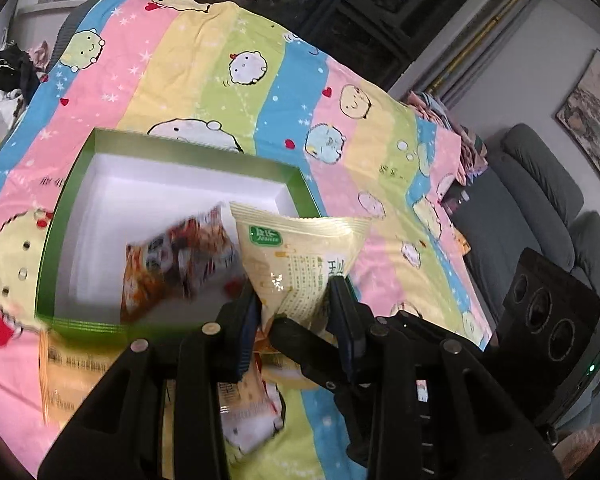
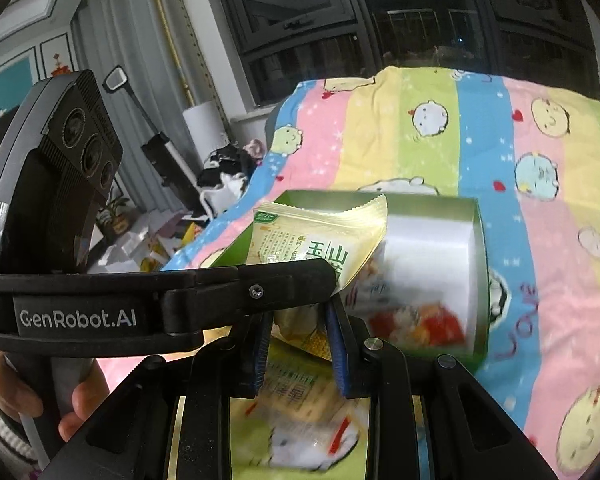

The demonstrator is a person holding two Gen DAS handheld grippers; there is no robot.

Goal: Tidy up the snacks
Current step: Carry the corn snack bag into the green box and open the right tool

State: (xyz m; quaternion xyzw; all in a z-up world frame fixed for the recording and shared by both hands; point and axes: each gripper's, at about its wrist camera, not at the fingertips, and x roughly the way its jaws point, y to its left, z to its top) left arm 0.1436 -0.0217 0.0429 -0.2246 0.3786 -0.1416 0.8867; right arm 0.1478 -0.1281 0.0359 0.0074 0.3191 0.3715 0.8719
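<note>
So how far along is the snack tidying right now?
Early. One orange packet is in the green box. The left gripper holds a cream packet over the box; the right gripper is at its lower corner. Other packets remain on the sheet.

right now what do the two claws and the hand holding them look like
Both are matte black plastic frames with silver pivot pins and blue finger pads. The left claw bears white "GenRobot.AI" lettering, a small screw, and a black three-lens camera block. A bare hand in a striped white cuff grips its grey handle.
</note>
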